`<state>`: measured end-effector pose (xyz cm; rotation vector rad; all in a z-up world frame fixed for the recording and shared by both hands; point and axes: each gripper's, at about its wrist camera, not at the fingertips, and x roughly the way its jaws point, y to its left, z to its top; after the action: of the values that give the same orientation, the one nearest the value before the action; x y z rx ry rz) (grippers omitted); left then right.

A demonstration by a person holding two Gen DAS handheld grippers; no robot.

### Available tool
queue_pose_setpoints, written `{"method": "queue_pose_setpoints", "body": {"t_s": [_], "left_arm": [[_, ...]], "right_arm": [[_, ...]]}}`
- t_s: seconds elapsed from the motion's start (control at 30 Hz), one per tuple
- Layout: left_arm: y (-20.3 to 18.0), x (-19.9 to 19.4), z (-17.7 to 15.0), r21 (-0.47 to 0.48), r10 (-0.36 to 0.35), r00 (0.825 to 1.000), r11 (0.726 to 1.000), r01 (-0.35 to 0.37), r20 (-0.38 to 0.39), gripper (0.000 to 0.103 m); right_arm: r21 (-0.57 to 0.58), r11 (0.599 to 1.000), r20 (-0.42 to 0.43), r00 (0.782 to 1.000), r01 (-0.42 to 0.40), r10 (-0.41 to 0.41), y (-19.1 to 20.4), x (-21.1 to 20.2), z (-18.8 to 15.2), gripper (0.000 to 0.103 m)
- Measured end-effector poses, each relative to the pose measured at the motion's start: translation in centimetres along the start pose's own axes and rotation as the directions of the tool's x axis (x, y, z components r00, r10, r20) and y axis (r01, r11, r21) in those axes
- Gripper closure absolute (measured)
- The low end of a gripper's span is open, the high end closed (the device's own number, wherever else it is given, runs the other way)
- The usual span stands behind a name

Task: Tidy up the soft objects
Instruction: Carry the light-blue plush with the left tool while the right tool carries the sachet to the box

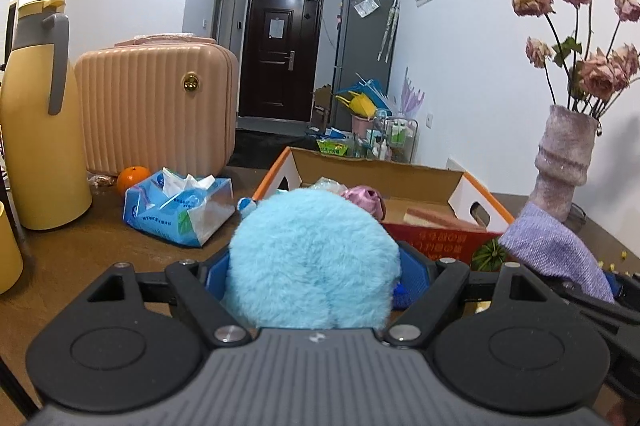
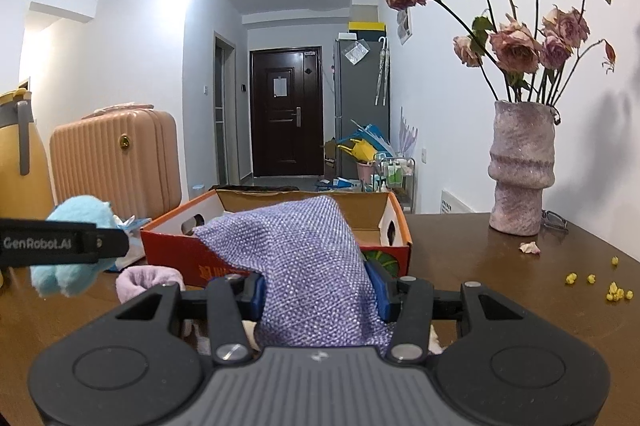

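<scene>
Fluffy blue toy (image 1: 314, 262) pinched in left tongs (image 1: 316, 272), purple cloth (image 2: 308, 262) in right tongs (image 2: 318, 290); both just short of box rim (image 2: 276, 192).

Open-topped cardboard box (image 2: 402, 226) ahead, vase (image 2: 520, 170) to its right

Blue plush (image 1: 314, 262) hides box (image 1: 436, 182) contents; red box print unreadable.

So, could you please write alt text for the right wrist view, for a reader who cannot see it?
The right gripper is shut on a purple knit cloth, in front of an open cardboard box on a brown table. At left, the left gripper holds a blue plush toy; a vase of dried roses stands at right.
</scene>
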<state>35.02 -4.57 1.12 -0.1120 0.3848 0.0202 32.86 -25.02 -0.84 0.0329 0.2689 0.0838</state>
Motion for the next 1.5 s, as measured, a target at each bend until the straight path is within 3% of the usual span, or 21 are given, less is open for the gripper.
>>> {"method": "queue_pose_setpoints", "body": {"t_s": [0.57,1.5], "left_arm": [[-0.9,2.3,2.9,-0.062,0.004,0.999,0.998,-0.001,0.051,0.02],[-1.0,9.1,5.9,-0.113,0.043,0.998,0.993,-0.037,0.052,0.02]], "right_arm": [[0.043,0.999,0.066,0.998,0.015,-0.018,0.8,2.5,3.0,0.056],[0.094,0.994,-0.002,0.999,0.048,-0.048,0.5,11.1,6.7,0.056]]}}
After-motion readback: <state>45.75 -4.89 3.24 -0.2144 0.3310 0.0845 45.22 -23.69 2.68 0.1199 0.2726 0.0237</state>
